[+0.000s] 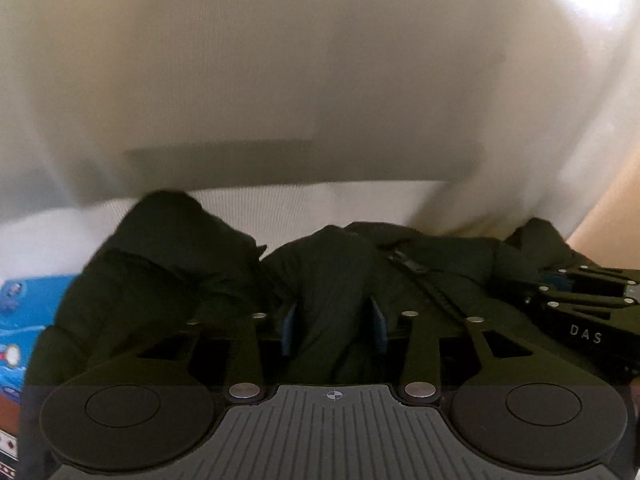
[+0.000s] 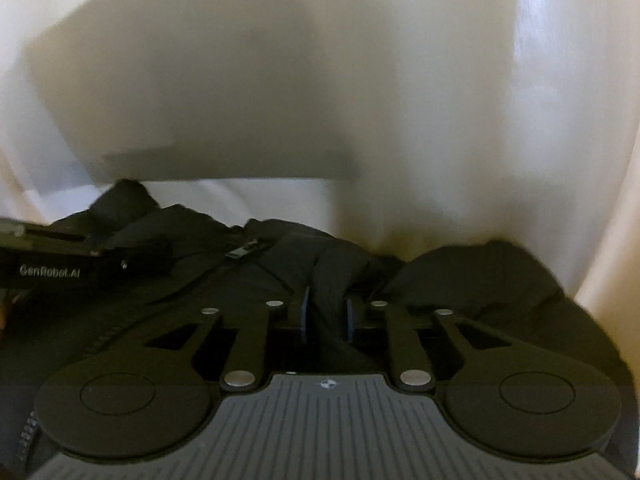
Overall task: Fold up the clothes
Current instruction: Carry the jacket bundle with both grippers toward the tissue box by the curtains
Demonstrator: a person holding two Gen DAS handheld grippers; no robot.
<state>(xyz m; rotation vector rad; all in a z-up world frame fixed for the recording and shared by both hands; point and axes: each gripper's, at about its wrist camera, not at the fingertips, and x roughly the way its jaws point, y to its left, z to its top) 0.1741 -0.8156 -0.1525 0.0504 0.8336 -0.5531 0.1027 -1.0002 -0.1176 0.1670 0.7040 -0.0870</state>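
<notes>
A black puffy jacket (image 1: 160, 264) lies bunched on a white surface (image 1: 300, 208), its zipper pull (image 1: 408, 264) near the middle. My left gripper (image 1: 334, 320) stands over it with a thick fold of the jacket rising between its blue pads (image 1: 291, 322), which are spread apart and not clamped. In the right wrist view the same jacket (image 2: 480, 280) and zipper pull (image 2: 244, 252) show. My right gripper (image 2: 328, 316) has a narrower fold between its slightly parted pads. Each gripper sees the other: the right gripper (image 1: 584, 300) at the right edge, the left gripper (image 2: 60, 260) at the left edge.
A pale cream wall or panel (image 1: 320, 80), blurred, rises just behind the jacket and fills the upper half of both views. A blue patterned cloth or mat (image 1: 24, 320) lies at the left edge beside the jacket.
</notes>
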